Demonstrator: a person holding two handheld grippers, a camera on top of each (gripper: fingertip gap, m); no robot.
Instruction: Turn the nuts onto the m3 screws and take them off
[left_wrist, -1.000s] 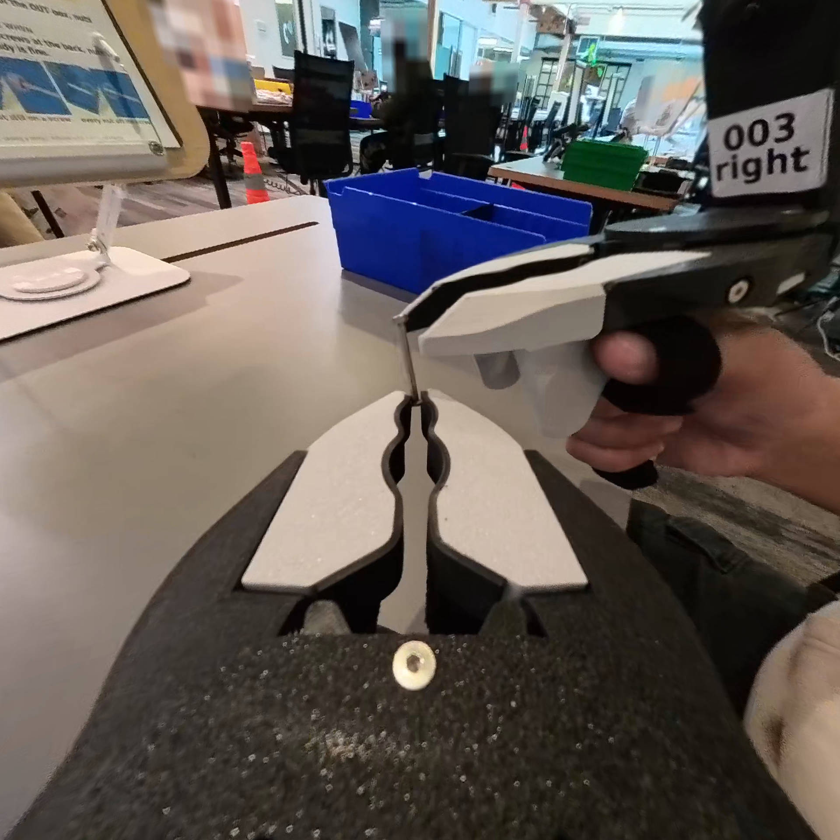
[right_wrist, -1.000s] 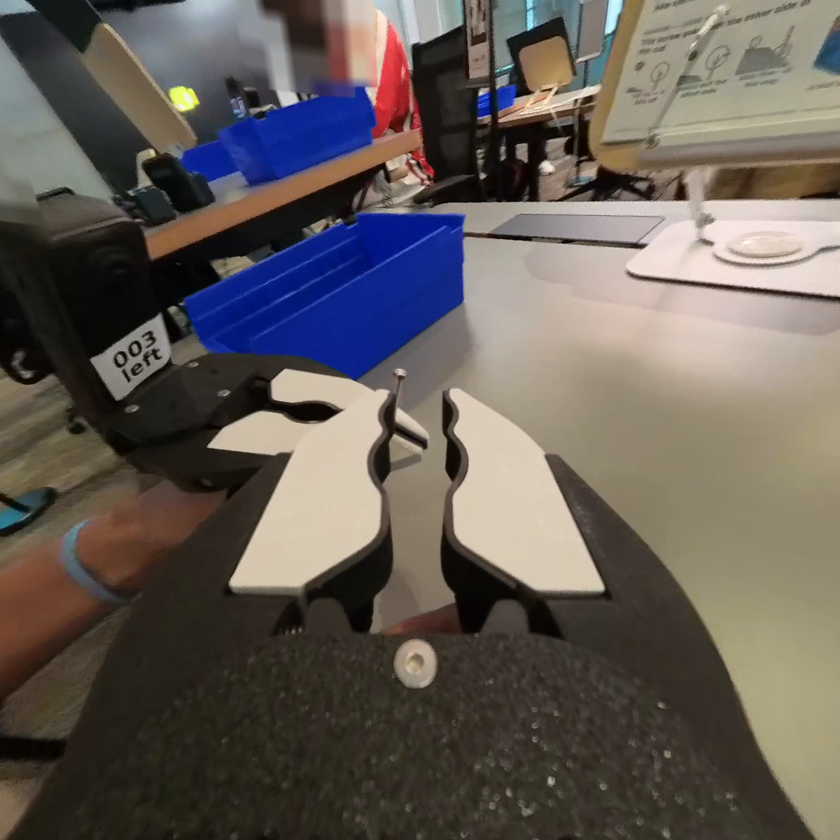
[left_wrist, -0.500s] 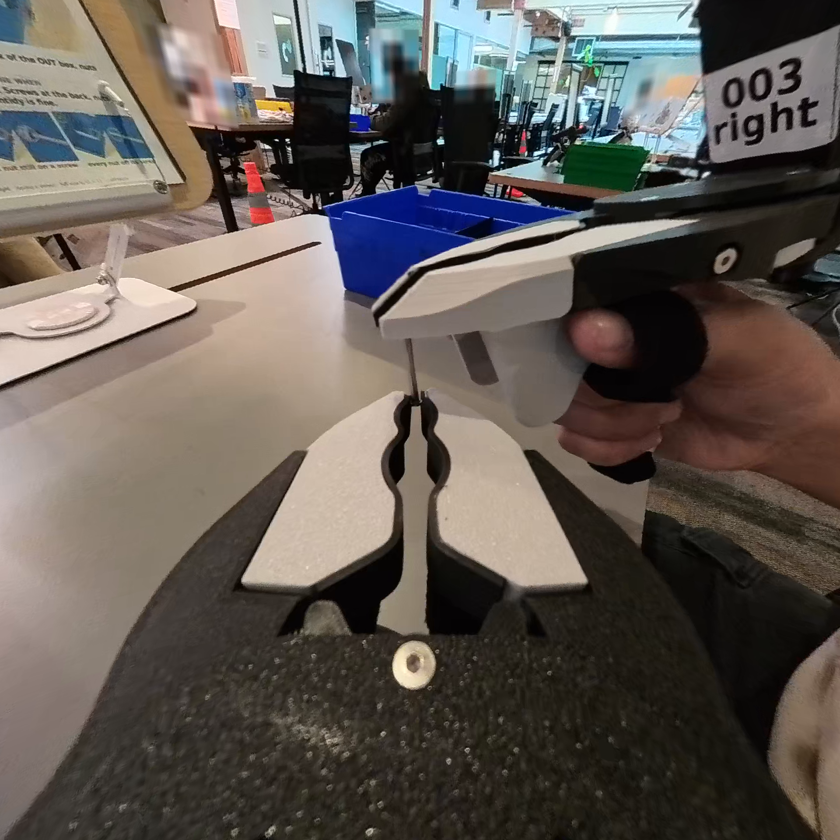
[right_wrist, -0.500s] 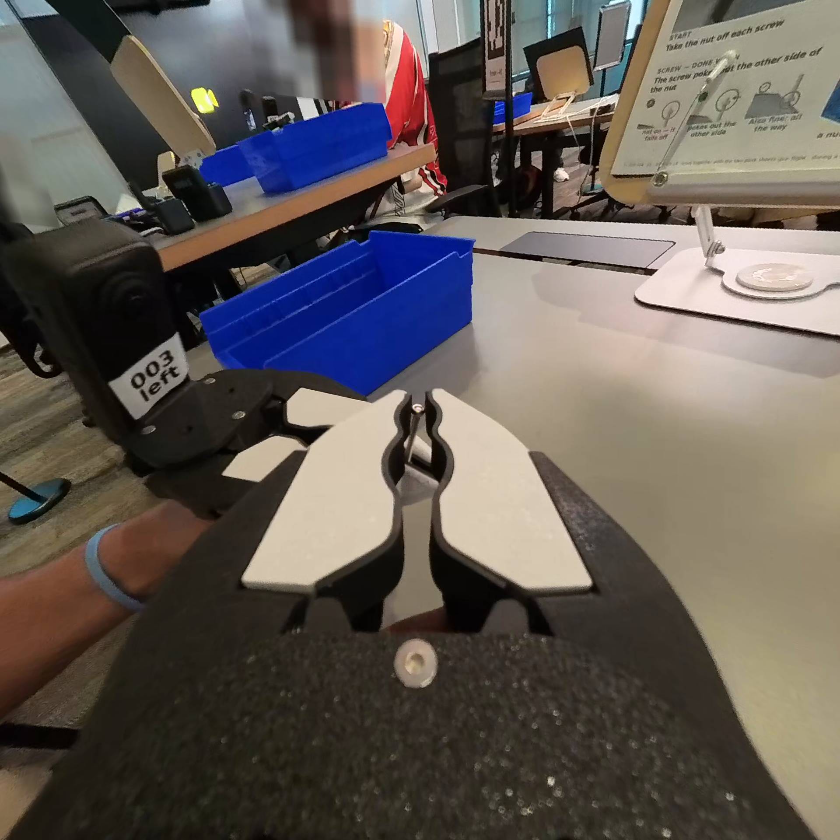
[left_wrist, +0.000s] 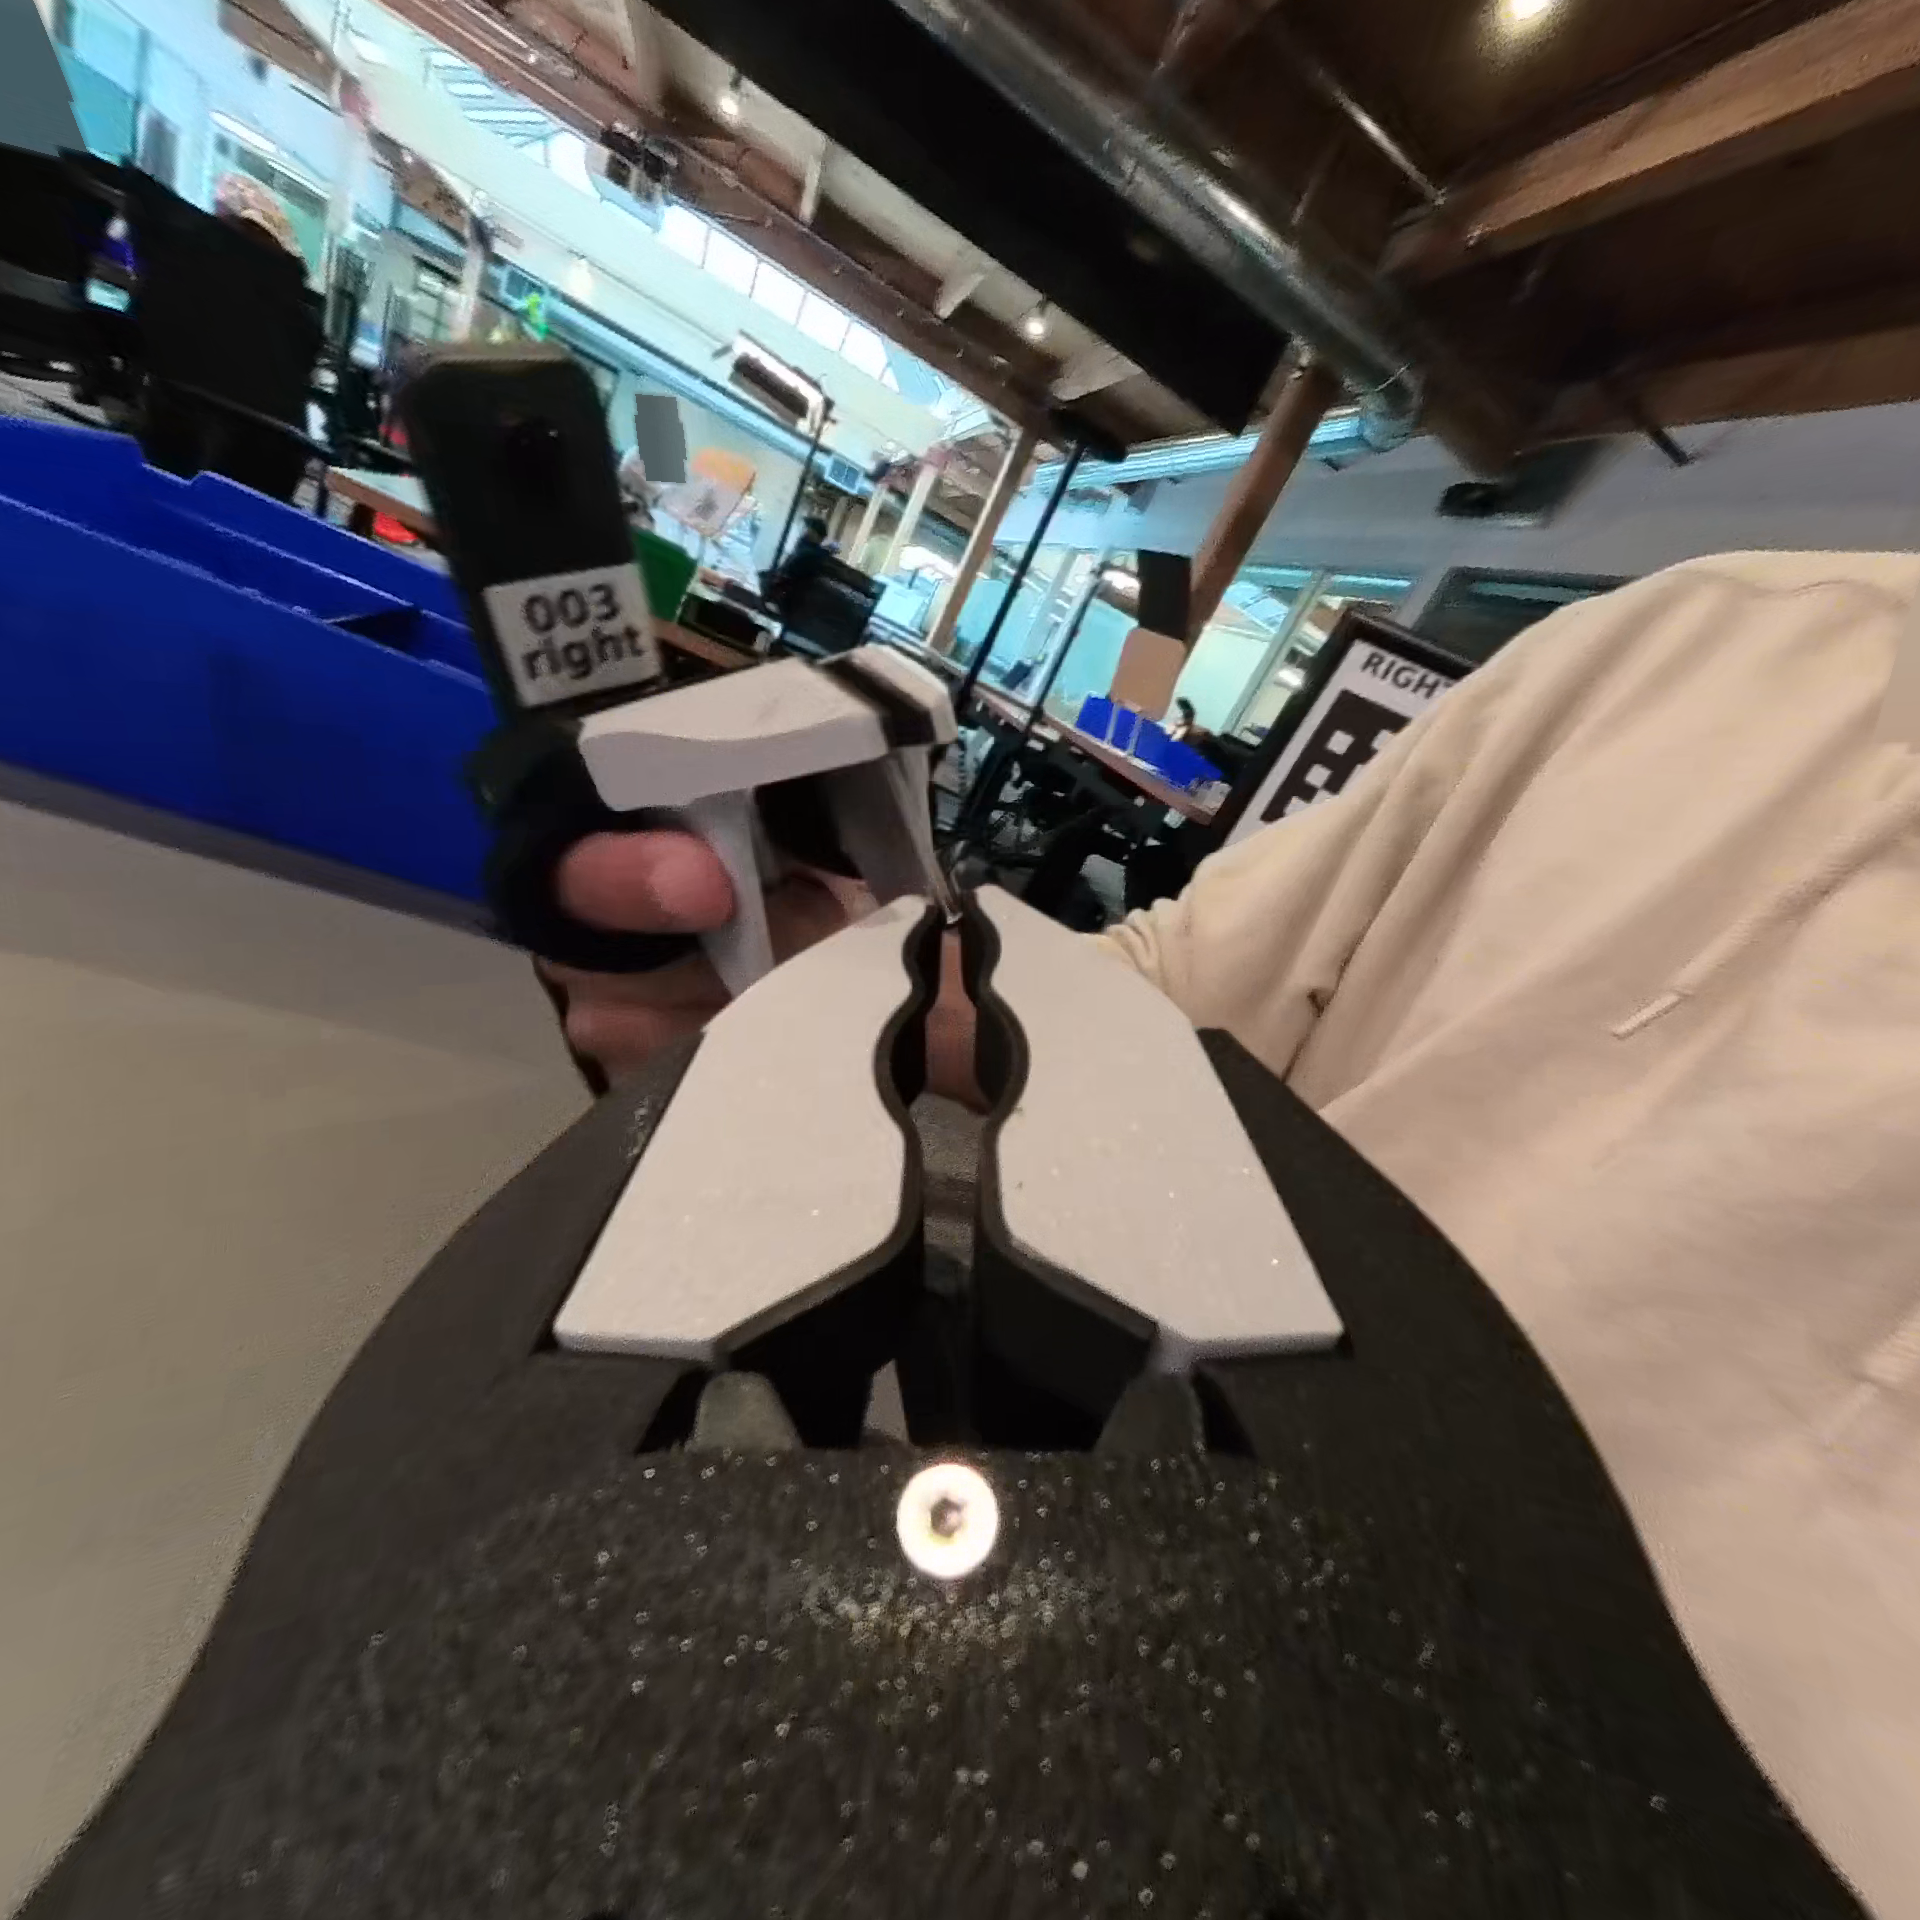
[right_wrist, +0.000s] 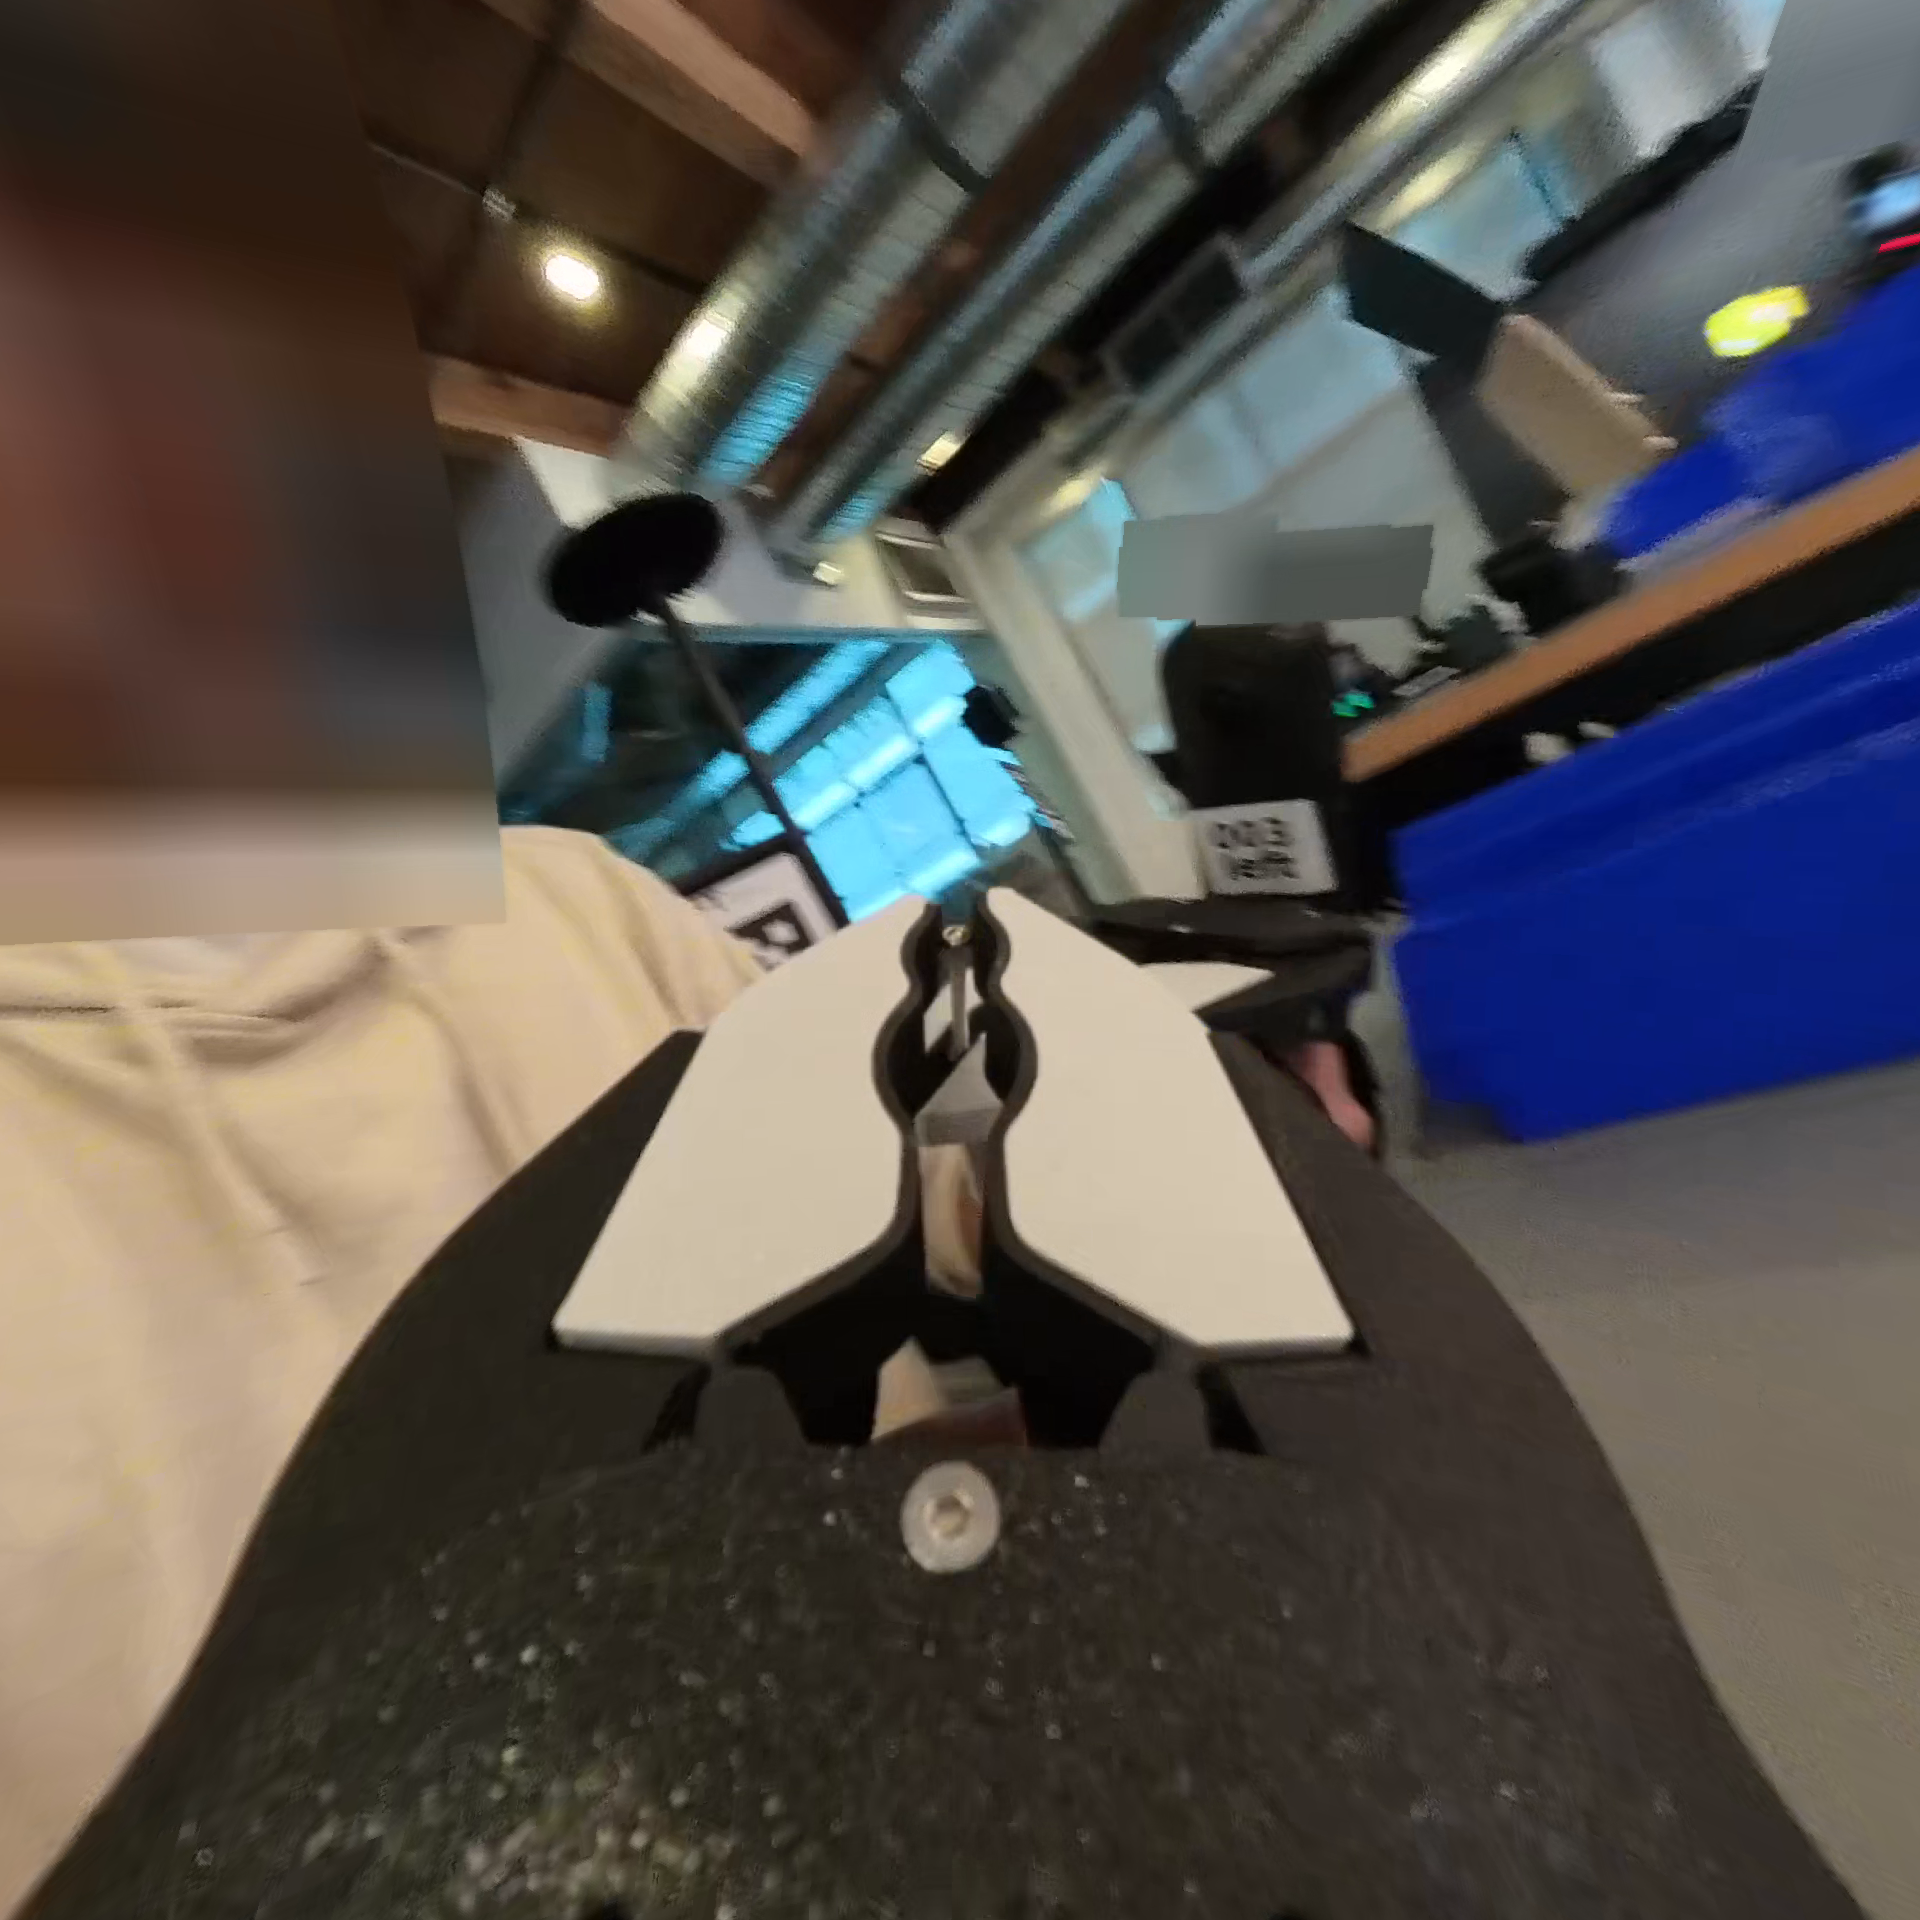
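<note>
In the left wrist view my left gripper (left_wrist: 951, 920) is shut on the lower end of a thin m3 screw (left_wrist: 948, 906). I cannot tell whether a nut sits between its tips. My right gripper (left_wrist: 930, 873) comes in from the upper left and is shut on the screw's upper end. In the right wrist view my right gripper (right_wrist: 956, 920) pinches the screw (right_wrist: 958, 997) just under its head. The shank runs down the gap to the left gripper's fingers (right_wrist: 1216, 982). Both grippers are held in the air, off the table.
A blue bin (left_wrist: 208, 665) stands on the grey table (left_wrist: 208, 1143); it is at the right in the right wrist view (right_wrist: 1662, 883). The person's cream sleeve (left_wrist: 1558, 935) is close behind the grippers. A black-and-white marker board (left_wrist: 1340, 748) stands farther off.
The right gripper closed on the screw's head. Both grippers then swung round together with the screw, so the views now tilt up toward the ceiling and the person.
</note>
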